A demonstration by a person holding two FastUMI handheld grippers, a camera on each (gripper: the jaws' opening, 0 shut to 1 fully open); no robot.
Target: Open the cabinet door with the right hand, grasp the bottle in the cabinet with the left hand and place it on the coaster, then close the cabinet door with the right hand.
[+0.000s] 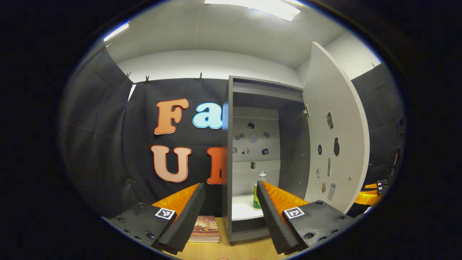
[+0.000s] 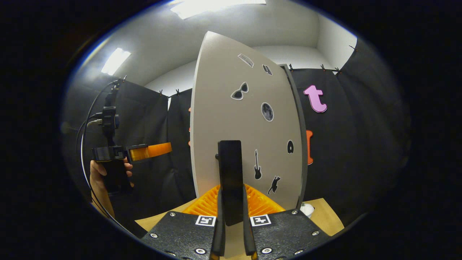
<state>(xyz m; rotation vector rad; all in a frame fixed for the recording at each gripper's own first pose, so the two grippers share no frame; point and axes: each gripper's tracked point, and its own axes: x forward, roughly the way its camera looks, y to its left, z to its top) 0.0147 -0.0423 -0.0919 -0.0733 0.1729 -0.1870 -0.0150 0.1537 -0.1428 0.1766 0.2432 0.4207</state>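
The grey cabinet [image 1: 226, 162] stands open, its white door [image 1: 335, 119] swung out to the right. Inside, a small bottle [image 1: 258, 188] with a green label and a pale cap stands upright on the white shelf [image 1: 242, 211], partly hidden by one fingertip. My left gripper [image 1: 230, 185] is open in front of the cabinet, short of the bottle, with nothing between its fingers. In the right gripper view, my right gripper [image 2: 231, 196] is shut on the black door handle [image 2: 229, 169] on the sticker-covered outer face of the door [image 2: 231, 108].
A flat printed booklet or pad [image 1: 205, 229] lies on the wooden table [image 1: 252, 251] left of the cabinet foot. A small white object [image 2: 306, 208] sits on the table behind the door's lower edge. A hand [image 2: 98, 177] holds the left gripper [image 2: 148, 151] far left.
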